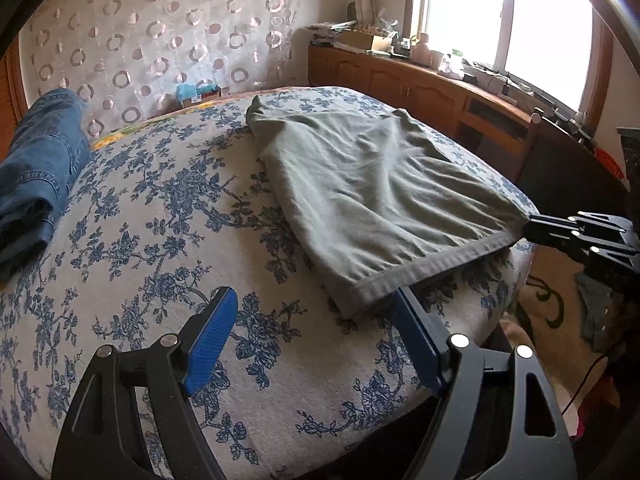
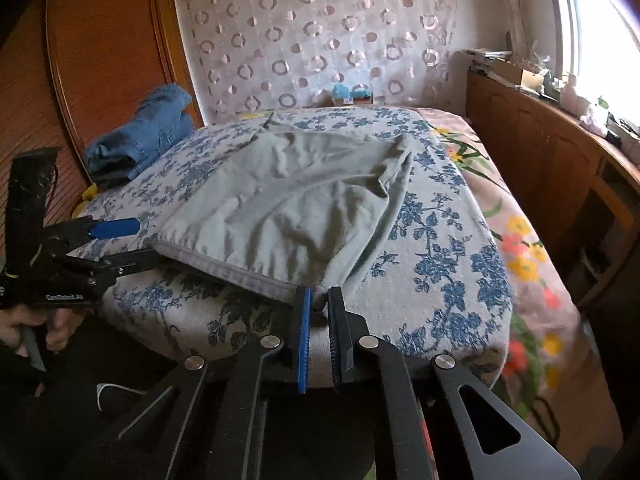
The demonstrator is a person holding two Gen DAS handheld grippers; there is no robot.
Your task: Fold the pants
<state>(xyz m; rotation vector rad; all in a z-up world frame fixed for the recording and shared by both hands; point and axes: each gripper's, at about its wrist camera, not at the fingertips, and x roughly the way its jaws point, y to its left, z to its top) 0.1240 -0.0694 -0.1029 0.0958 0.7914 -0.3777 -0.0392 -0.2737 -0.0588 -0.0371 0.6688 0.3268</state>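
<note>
Left gripper (image 1: 314, 308): jaws stand wide apart at the bottom of the left wrist view, nothing pressed between the blue pads; the right-hand finger (image 1: 416, 336) lies just under the waistband's near corner, the left-hand one over bare cover.
Left gripper from the other side (image 2: 132, 244): at mid left of the right wrist view, a hand (image 2: 32, 332) on its handle, one finger above the waistband corner and one below it, apart.
Right gripper (image 2: 319, 300): jaws drawn narrow at bottom centre of its own view, pinching the other waistband corner.
Right gripper seen from the left (image 1: 532, 228): at the right edge, tips closed on the cloth corner.
Jeans (image 1: 36, 176): blue, folded, at the left edge of the bed, well apart from the pants.
Pants (image 1: 360, 188): grey-green, spread flat in the centre, waistband (image 1: 420, 268) toward the cameras and lifted a little off the bed's near edge, legs reaching to the far end, cloth wrinkled.
Bed cover (image 1: 160, 240): pale with blue flowers, under the pants.
Curtain (image 2: 320, 32): ring pattern, upper centre behind the bed.
Cabinet (image 2: 532, 152): wooden, along the right, cluttered top under a bright window (image 1: 500, 16).
</note>
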